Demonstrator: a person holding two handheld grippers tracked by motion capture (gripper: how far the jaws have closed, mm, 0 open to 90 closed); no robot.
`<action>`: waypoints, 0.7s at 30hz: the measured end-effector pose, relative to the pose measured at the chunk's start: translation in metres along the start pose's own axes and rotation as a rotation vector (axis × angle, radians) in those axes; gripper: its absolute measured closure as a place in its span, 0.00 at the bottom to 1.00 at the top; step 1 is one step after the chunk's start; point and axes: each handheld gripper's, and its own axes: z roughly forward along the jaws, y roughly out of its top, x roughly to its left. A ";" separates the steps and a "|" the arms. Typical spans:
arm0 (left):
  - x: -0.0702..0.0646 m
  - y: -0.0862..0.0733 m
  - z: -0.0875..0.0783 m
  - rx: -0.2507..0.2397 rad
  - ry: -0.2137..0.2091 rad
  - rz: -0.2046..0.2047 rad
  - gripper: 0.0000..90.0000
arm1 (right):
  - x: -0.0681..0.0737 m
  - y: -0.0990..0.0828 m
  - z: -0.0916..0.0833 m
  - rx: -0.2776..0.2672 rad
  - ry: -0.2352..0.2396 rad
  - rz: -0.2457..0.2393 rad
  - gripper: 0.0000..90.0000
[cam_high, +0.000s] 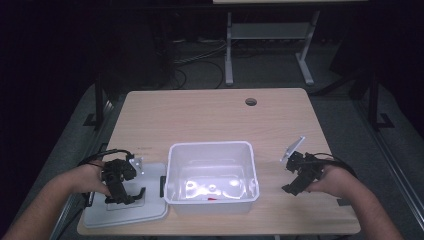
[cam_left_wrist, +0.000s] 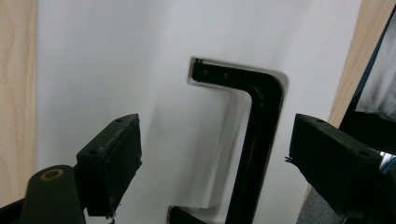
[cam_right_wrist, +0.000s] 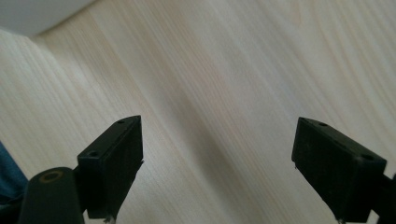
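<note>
A light wooden table (cam_high: 210, 115) stands in a dim room. At its near edge, in the middle, sits an open white plastic bin (cam_high: 212, 177) with a small red thing (cam_high: 212, 198) on its bottom. Just left of the bin, a flat white lid (cam_high: 127, 202) lies on the table with a black handle (cam_left_wrist: 254, 140) on top. The left gripper (cam_high: 125, 192) hangs over that lid, its jaws spread wide on either side of the handle and gripping nothing. To the right of the bin, the right gripper (cam_high: 295, 187) is held just above bare wood, jaws wide apart and empty. A person's forearms reach in from the near side.
</note>
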 end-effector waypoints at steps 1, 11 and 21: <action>0.000 0.000 -0.001 -0.001 0.000 0.000 0.18 | 0.000 -0.002 0.002 0.000 -0.007 0.004 0.18; -0.002 0.001 0.001 0.000 0.002 0.002 0.18 | -0.004 -0.024 0.013 -0.041 -0.011 0.095 0.17; -0.001 -0.001 0.003 -0.005 0.008 -0.003 0.21 | -0.007 -0.047 0.023 -0.114 -0.030 0.207 0.16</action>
